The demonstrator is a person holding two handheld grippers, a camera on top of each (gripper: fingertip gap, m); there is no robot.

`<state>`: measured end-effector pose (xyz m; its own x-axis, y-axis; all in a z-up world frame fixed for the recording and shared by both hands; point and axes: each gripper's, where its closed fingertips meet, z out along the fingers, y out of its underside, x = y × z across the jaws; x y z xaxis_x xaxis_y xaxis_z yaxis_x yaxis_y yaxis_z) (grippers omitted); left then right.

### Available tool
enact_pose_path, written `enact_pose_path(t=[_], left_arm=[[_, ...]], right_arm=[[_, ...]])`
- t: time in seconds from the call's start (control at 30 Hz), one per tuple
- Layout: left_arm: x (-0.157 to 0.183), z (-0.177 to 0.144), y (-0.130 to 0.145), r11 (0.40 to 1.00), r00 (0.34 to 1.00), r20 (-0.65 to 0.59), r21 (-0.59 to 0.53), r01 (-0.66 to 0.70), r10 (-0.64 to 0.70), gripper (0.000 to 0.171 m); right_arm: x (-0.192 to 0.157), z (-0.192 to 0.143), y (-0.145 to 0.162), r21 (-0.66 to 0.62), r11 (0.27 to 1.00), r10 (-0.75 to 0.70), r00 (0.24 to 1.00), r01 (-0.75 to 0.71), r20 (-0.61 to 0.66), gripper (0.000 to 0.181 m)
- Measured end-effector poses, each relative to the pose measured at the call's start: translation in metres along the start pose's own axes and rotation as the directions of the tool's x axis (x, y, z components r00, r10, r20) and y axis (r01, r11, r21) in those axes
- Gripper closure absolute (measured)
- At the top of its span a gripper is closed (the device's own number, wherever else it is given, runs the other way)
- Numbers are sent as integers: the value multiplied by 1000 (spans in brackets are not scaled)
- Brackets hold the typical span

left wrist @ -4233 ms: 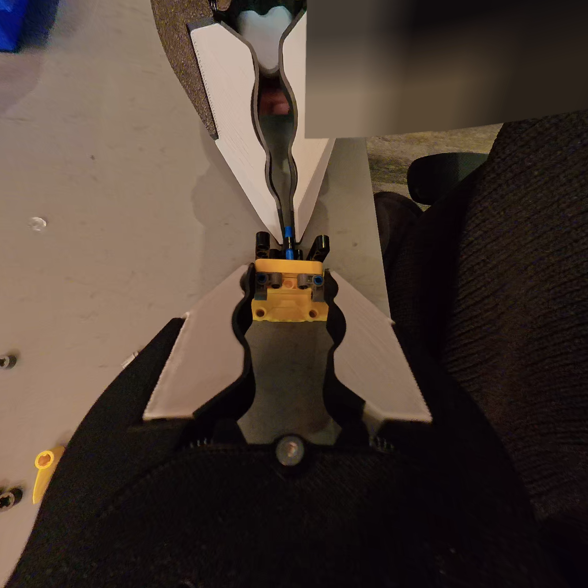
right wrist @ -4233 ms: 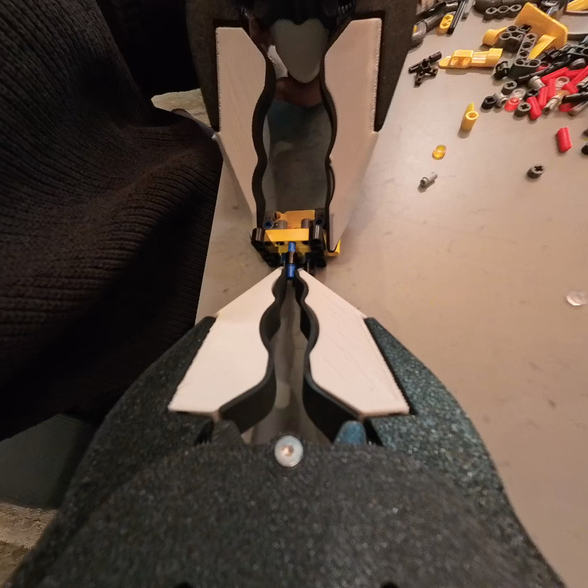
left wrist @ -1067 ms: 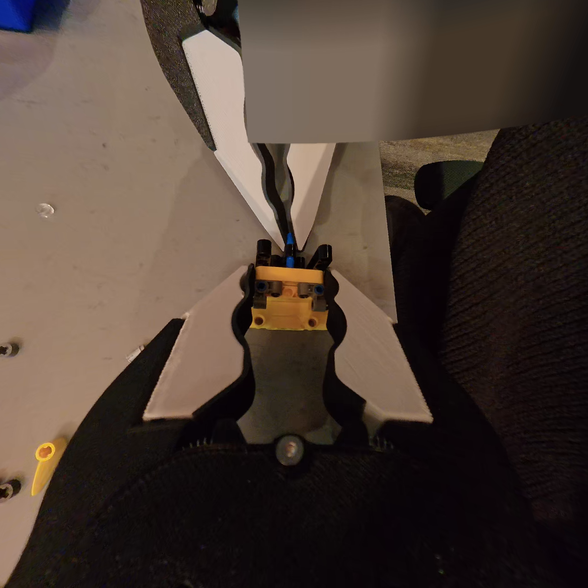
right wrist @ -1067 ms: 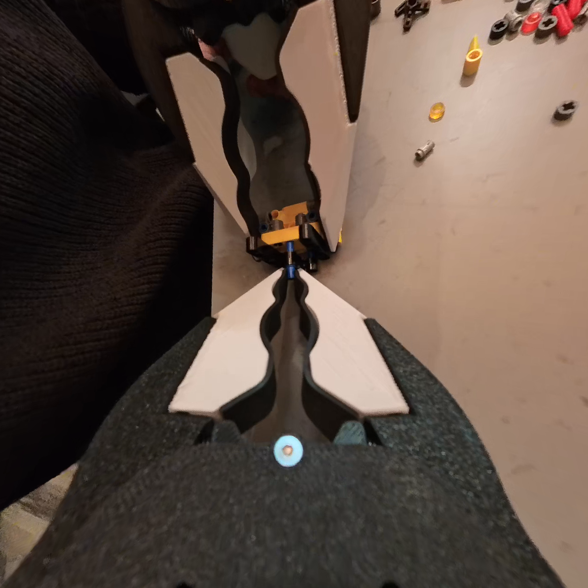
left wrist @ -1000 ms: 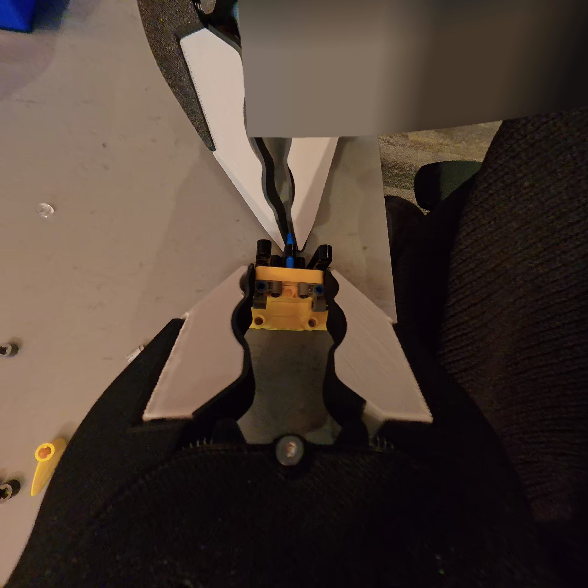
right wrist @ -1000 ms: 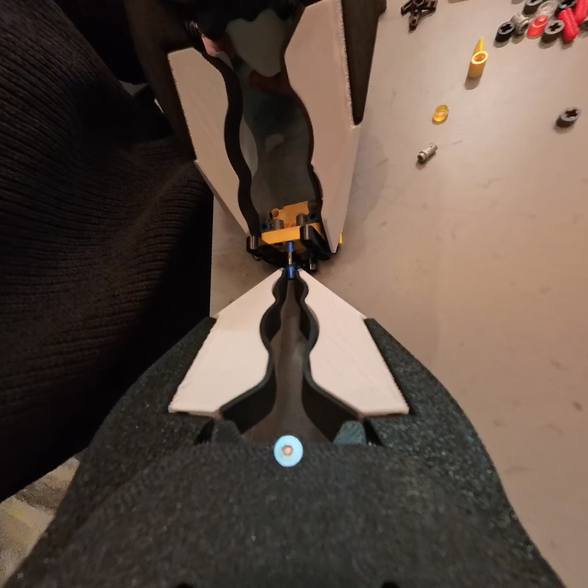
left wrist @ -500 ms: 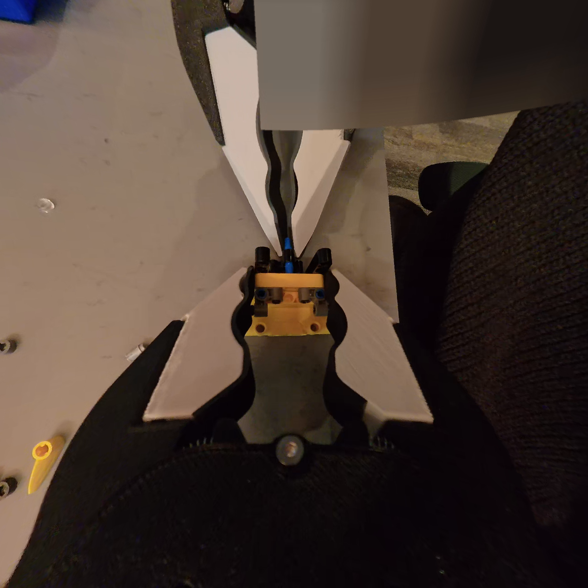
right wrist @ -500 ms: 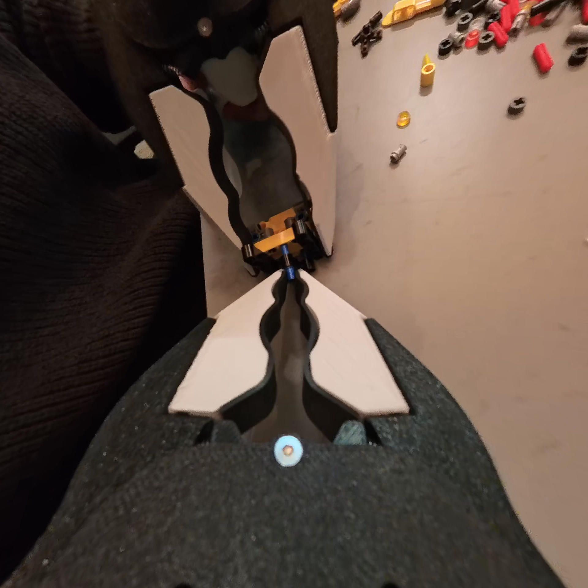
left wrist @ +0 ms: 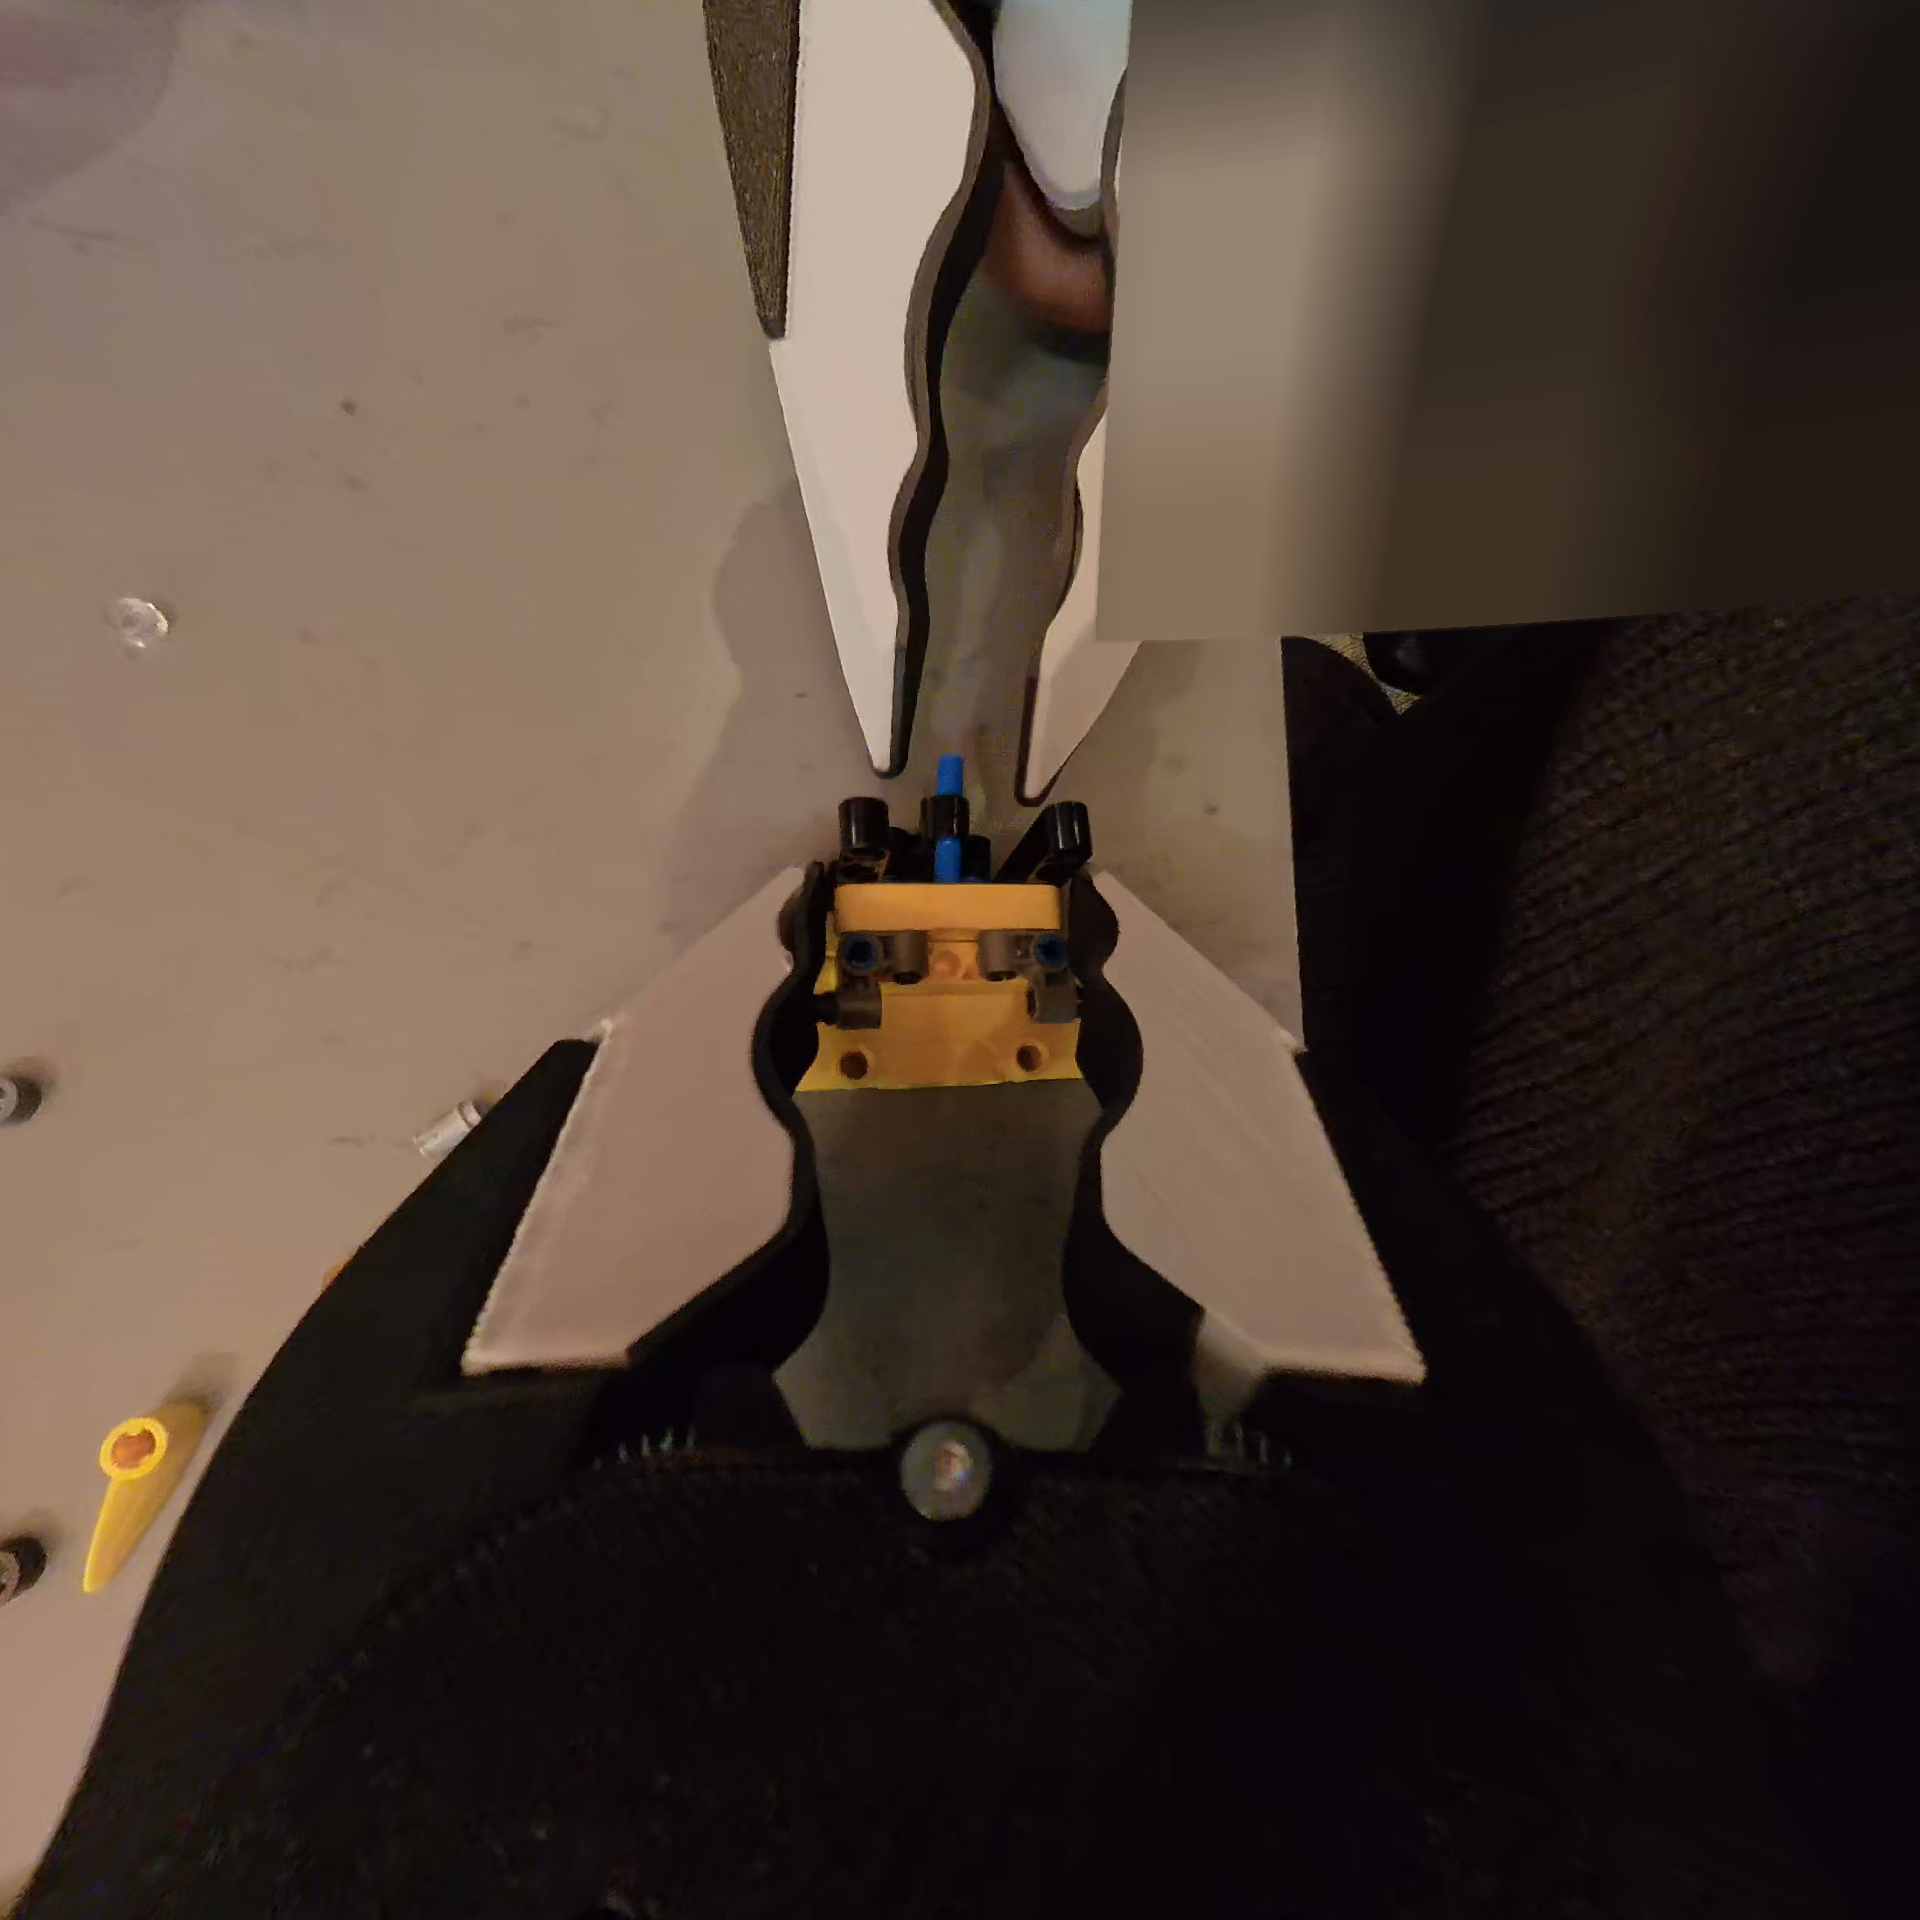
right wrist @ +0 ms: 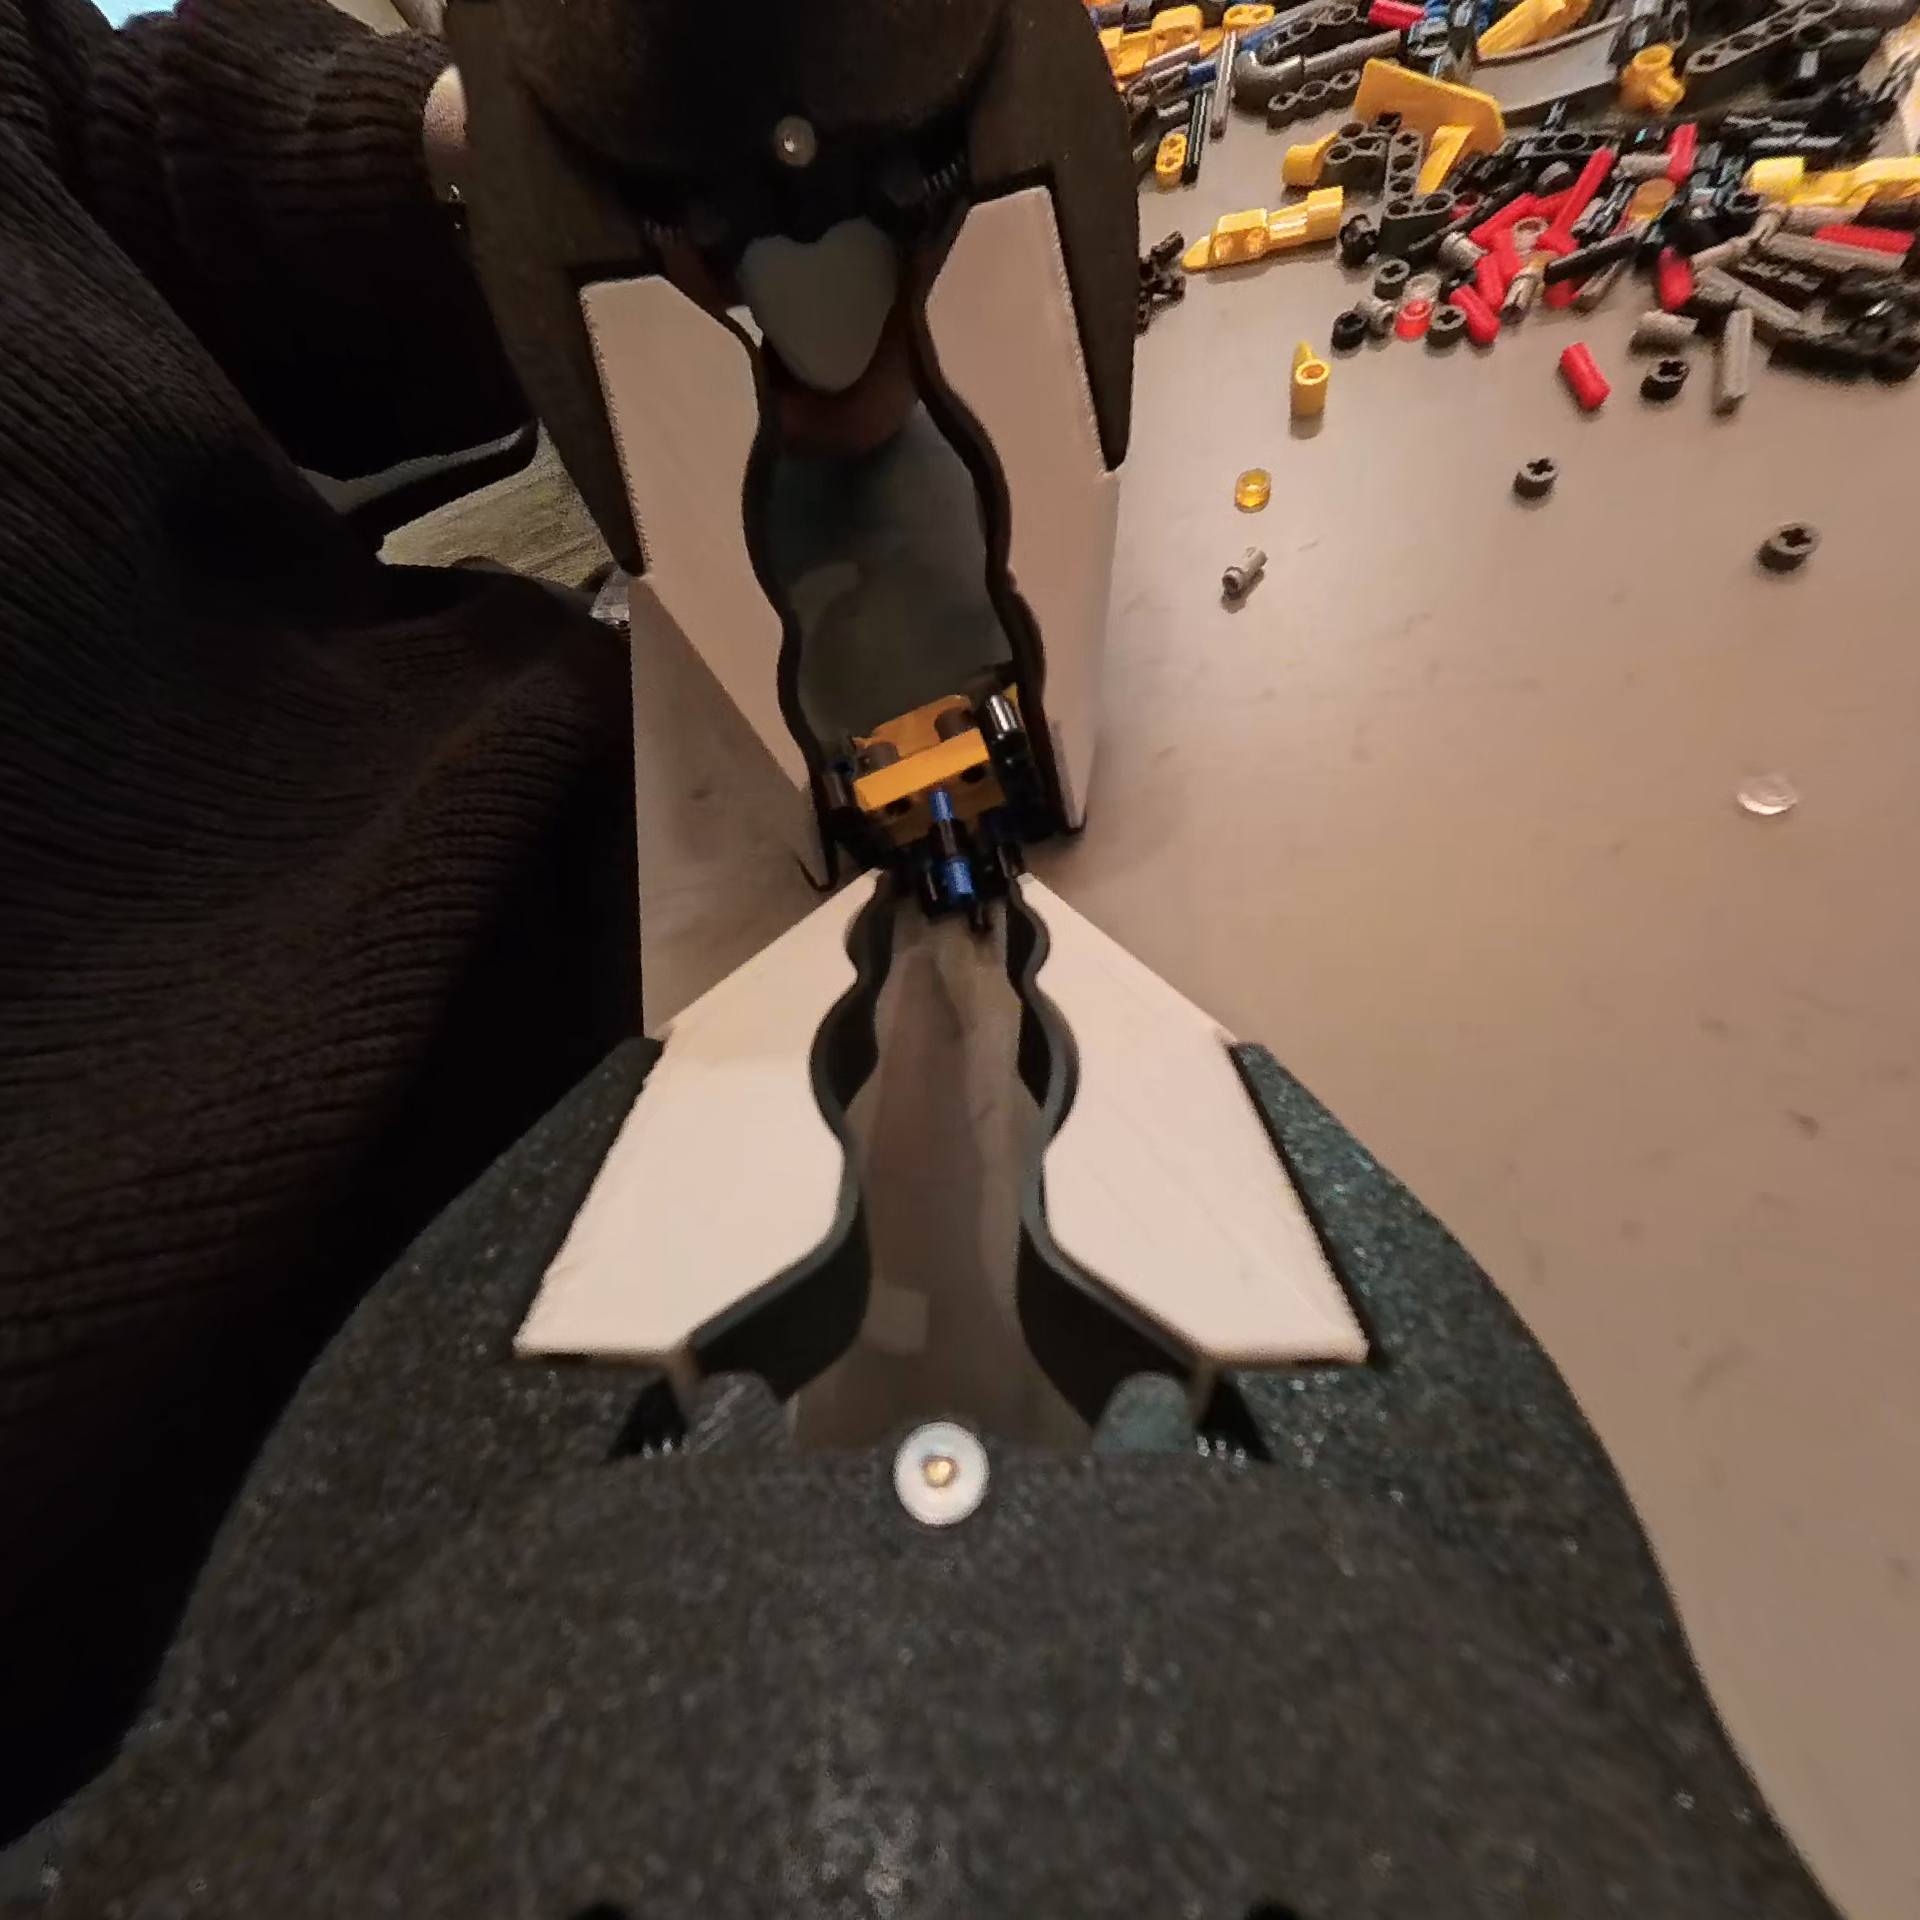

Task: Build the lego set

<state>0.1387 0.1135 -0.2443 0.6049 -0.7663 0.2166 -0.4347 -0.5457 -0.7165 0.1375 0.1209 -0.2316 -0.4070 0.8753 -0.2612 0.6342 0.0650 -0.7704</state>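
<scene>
Jaws left: left gripper (left wrist: 945, 914) clamped on the yellow-and-black brick assembly (left wrist: 945, 987), fingers pressing both of its sides.
Jaws right: right gripper (right wrist: 948, 896) parted, tips either side of the blue pin (right wrist: 943, 854) with gaps showing; not gripping it.
Assembly: held above the table (left wrist: 364, 540) near its edge, between the two grippers, which face each other tip to tip.
Pin: sticks out of the assembly's black end toward the right gripper; in the left wrist view the blue pin (left wrist: 948, 792) sits clear of both right fingertips.
Right gripper from left view: right gripper (left wrist: 954, 771) comes in from the top, tips just beyond the assembly's black connectors.
Left gripper from right view: left gripper (right wrist: 940, 821) comes in from the top, with the assembly (right wrist: 920, 774) in its tips.
Loose parts: pile of red, yellow, black and grey pieces (right wrist: 1558, 187) far right on the table; yellow cone piece (right wrist: 1309, 379), amber round stud (right wrist: 1253, 488), small grey pin (right wrist: 1243, 569) nearer.
Person: dark knit sleeve (right wrist: 260, 779) at the table edge.
</scene>
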Motion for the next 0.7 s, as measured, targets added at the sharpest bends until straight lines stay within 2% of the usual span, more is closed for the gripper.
enact_pose_path(t=[0.13, 0.23, 0.3, 0.43, 0.7], left_arm=[[0, 1, 0, 1000, 1000, 18, -7, -9, 9, 115], [-1, -1, 0, 1000, 999, 28, -6, -15, 15, 105], [-1, -3, 1, 1000, 999, 41, -6, -26, 26, 106], [-3, -9, 4, 999, 997, 68, -11, -33, 34, 120], [-2, -10, 5, 1000, 998, 64, 1, -21, 21, 120]], right_arm=[[-1, -5, -8, 47, 996, -72, 997, 72, -18, 165], [4, -3, -7, 25, 992, -120, 992, 121, -45, 170], [3, 1, -4, -7, 991, -134, 990, 134, -30, 170], [1, 4, -3, -27, 985, -172, 985, 171, -20, 174], [-1, 10, -2, -49, 981, -185, 983, 186, 14, 175]])
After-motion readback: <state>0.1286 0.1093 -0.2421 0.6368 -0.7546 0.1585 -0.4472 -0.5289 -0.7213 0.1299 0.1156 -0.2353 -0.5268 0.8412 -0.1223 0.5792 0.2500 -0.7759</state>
